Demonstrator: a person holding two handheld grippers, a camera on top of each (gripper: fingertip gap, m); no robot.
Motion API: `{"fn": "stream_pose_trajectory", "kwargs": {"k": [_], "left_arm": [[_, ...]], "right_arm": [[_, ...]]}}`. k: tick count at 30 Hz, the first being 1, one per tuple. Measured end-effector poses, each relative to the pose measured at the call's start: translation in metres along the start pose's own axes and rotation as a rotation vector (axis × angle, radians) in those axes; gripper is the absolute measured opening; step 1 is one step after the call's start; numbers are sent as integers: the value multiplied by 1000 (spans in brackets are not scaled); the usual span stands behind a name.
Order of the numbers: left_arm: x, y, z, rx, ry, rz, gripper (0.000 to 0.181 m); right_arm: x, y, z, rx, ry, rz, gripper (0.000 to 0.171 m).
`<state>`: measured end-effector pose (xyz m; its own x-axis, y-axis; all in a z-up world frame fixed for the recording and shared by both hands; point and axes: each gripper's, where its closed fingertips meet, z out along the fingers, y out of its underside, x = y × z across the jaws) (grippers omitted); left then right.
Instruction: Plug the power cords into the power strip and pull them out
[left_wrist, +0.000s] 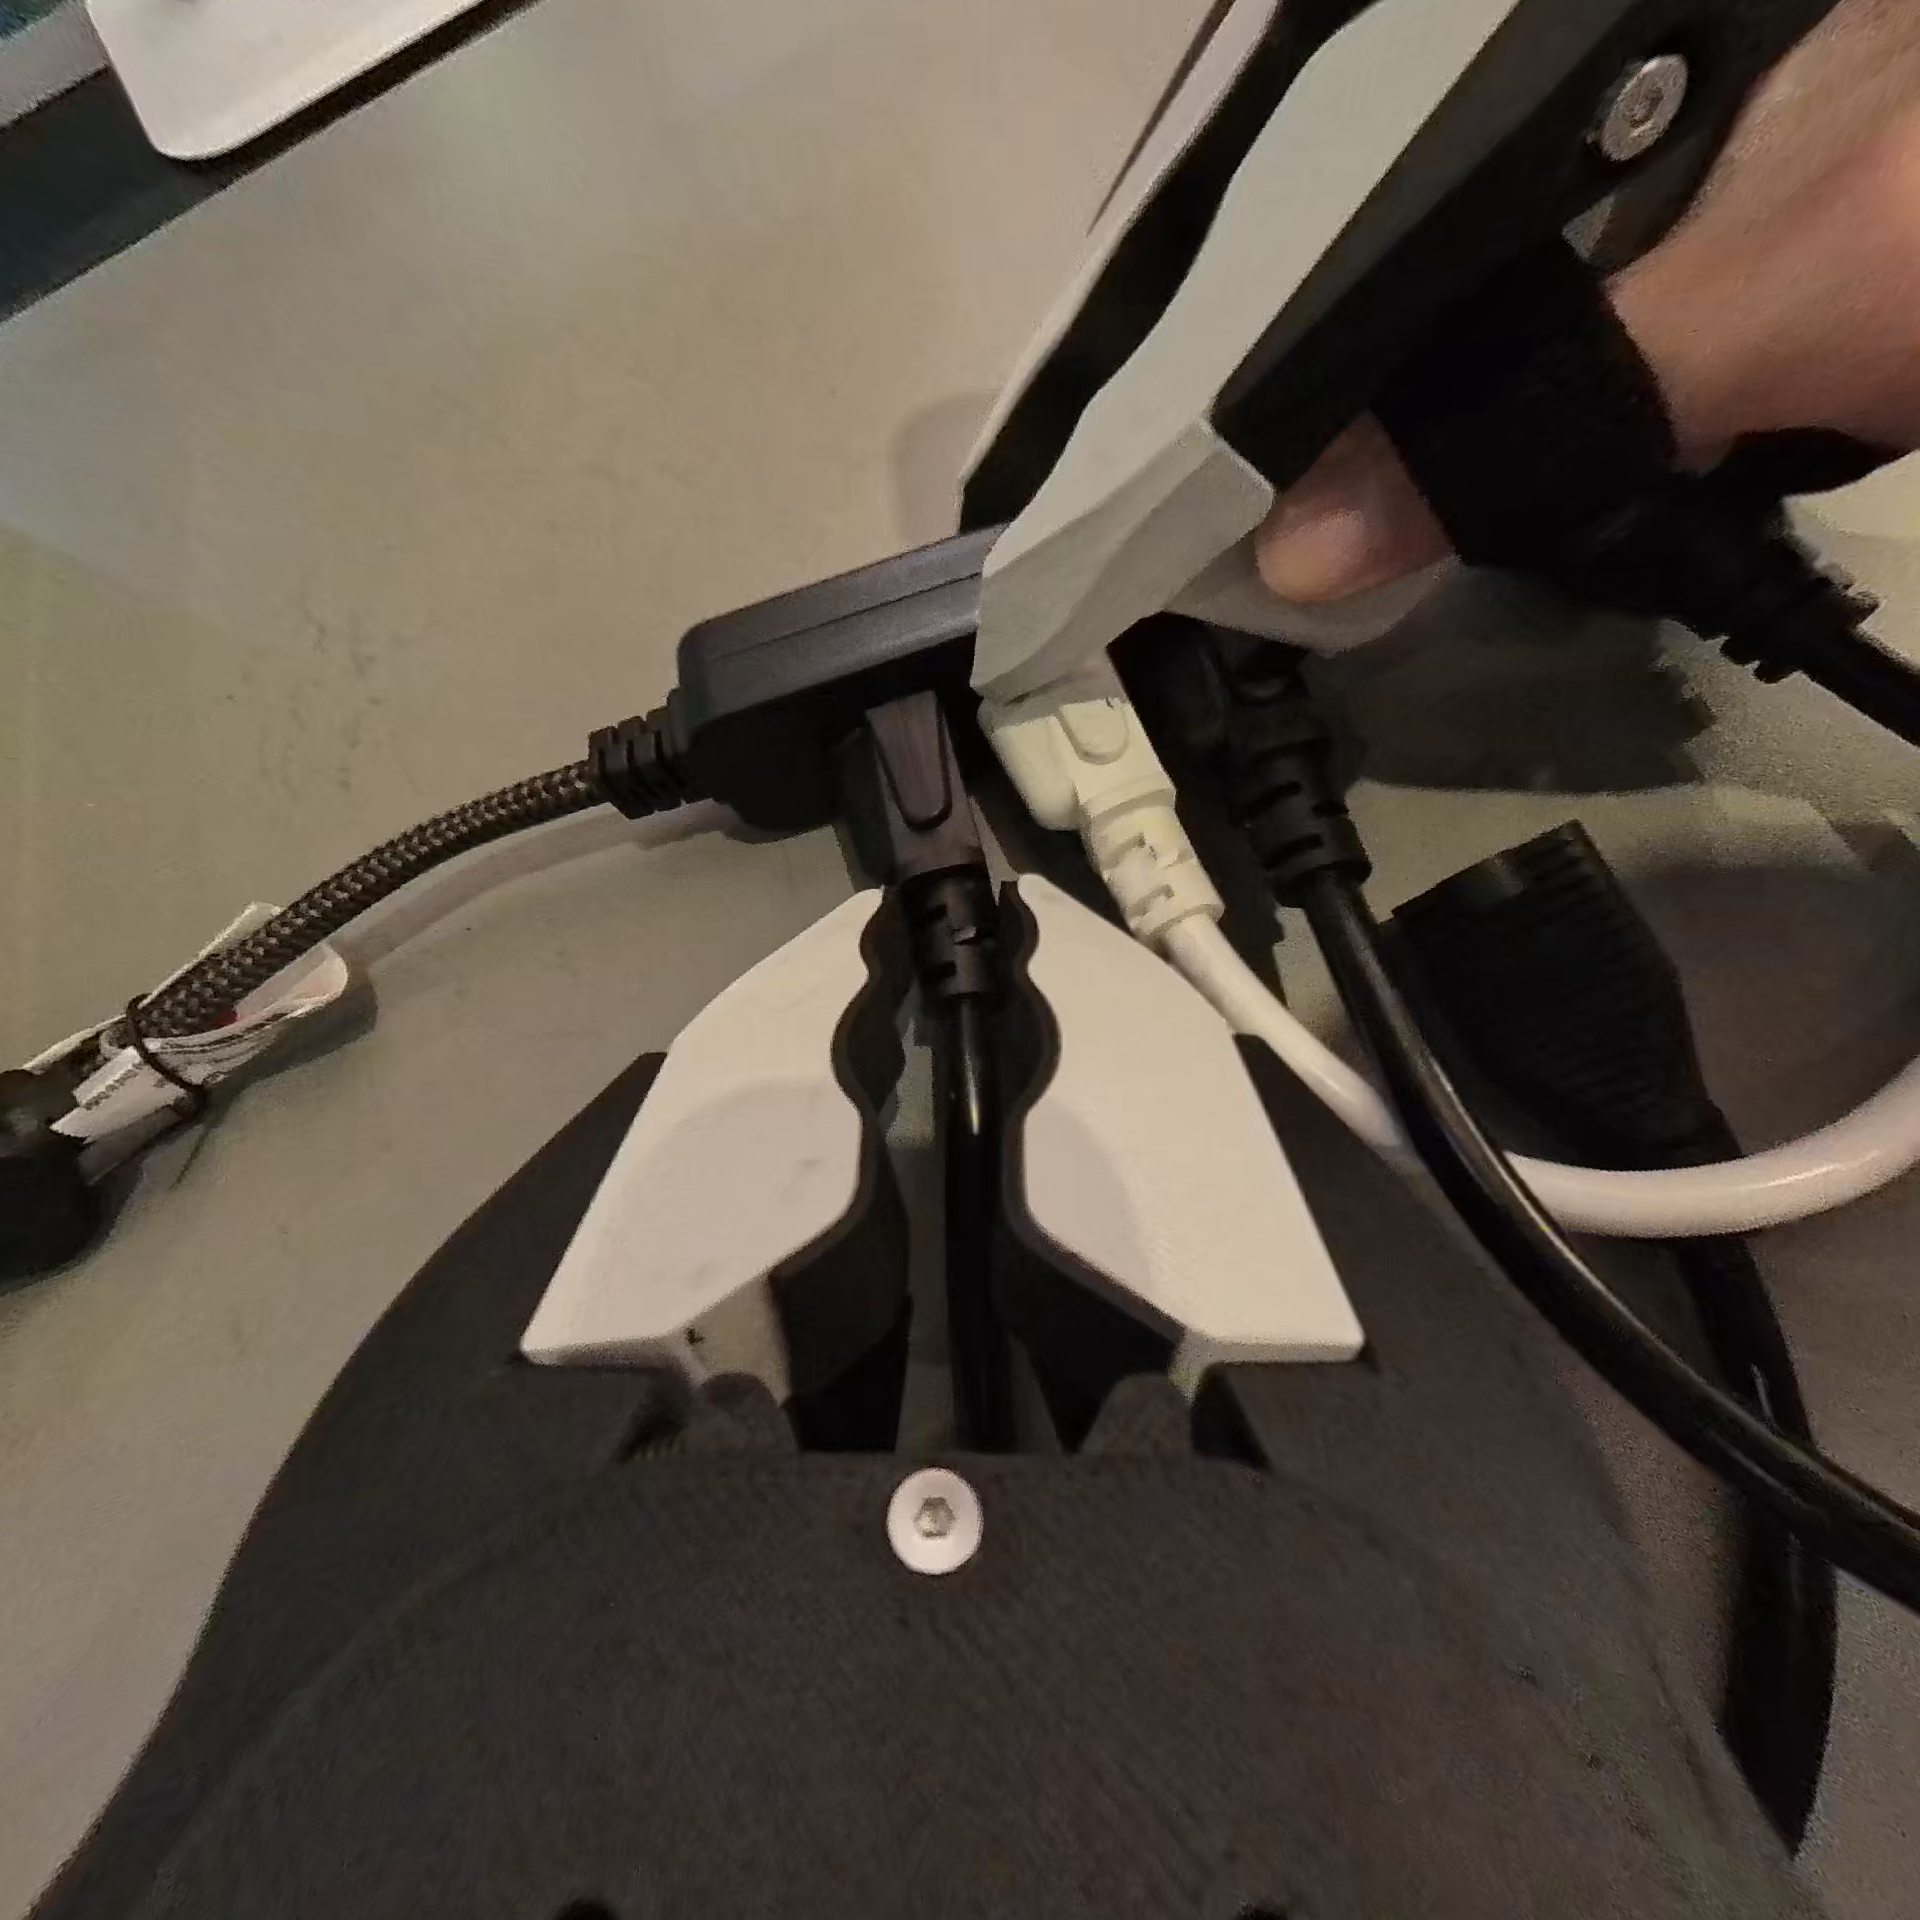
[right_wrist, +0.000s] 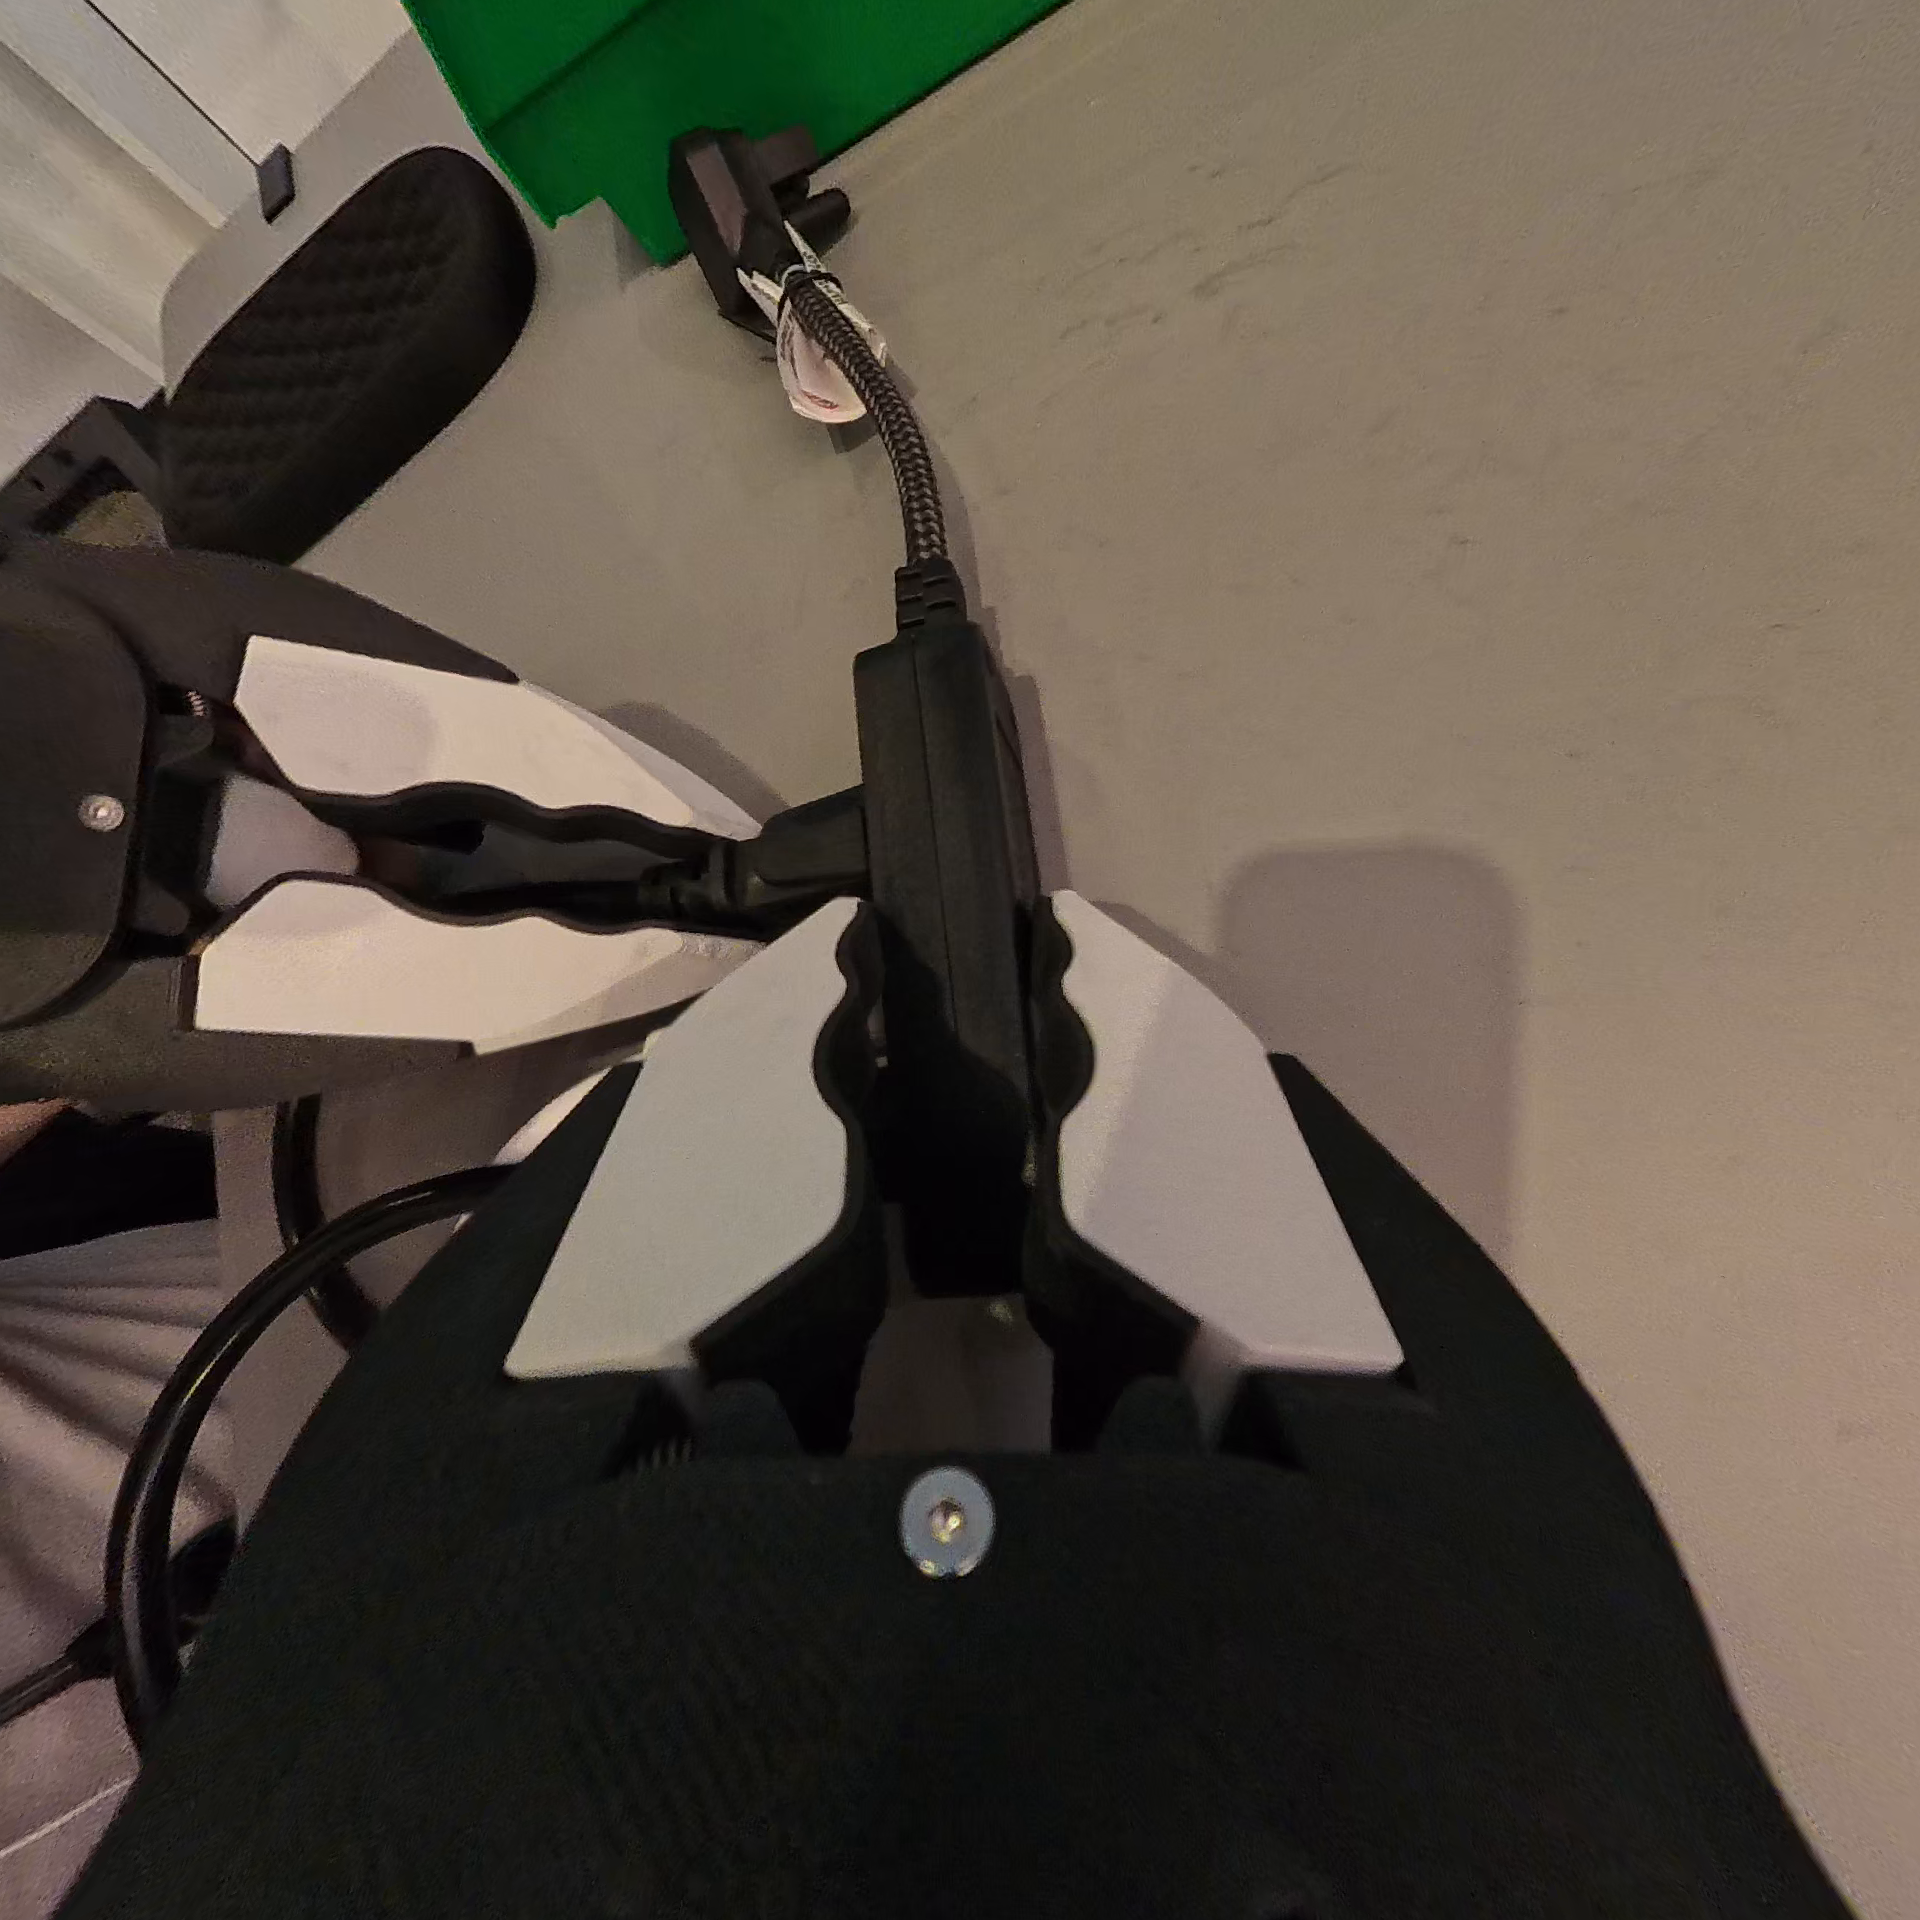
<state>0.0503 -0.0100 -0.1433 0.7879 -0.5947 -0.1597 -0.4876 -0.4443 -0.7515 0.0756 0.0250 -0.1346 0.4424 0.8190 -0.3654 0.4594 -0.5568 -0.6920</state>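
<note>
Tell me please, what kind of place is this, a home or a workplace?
Probably an office or a lab workspace, though that is only a guess. A plain grey table holds the power strip, a black mesh office chair stands beside it, and a green bin sits at the table's far edge.

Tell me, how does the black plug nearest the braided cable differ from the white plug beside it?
The black plug is dark, and its cord runs between the fingers of the left gripper, which close on the ribbed sleeve just behind it. The white plug is pale; no gripper holds it, and its white cord curves off to the right. The right gripper clamps the power strip just above it. Both plugs sit in the same strip, side by side.
</note>
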Motion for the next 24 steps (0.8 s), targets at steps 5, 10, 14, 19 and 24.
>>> {"fn": "stream_pose_trajectory", "kwargs": {"k": [5,10,14,19,24], "left_arm": [[0,1,-2,10,23,26,17],[2,4,0,2,-17,42,16],[2,4,0,15,-2,17,16],[1,4,1,13,-23,38,15],[1,3,1,18,-13,19,15]], "right_arm": [[-2,1,1,-9,-32,15,32],[-4,0,0,-4,58,-126,29],[-6,-4,-3,32,74,-158,32],[-5,-9,-4,48,216,-322,30],[-5,-12,-4,15,305,-400,26]]}}
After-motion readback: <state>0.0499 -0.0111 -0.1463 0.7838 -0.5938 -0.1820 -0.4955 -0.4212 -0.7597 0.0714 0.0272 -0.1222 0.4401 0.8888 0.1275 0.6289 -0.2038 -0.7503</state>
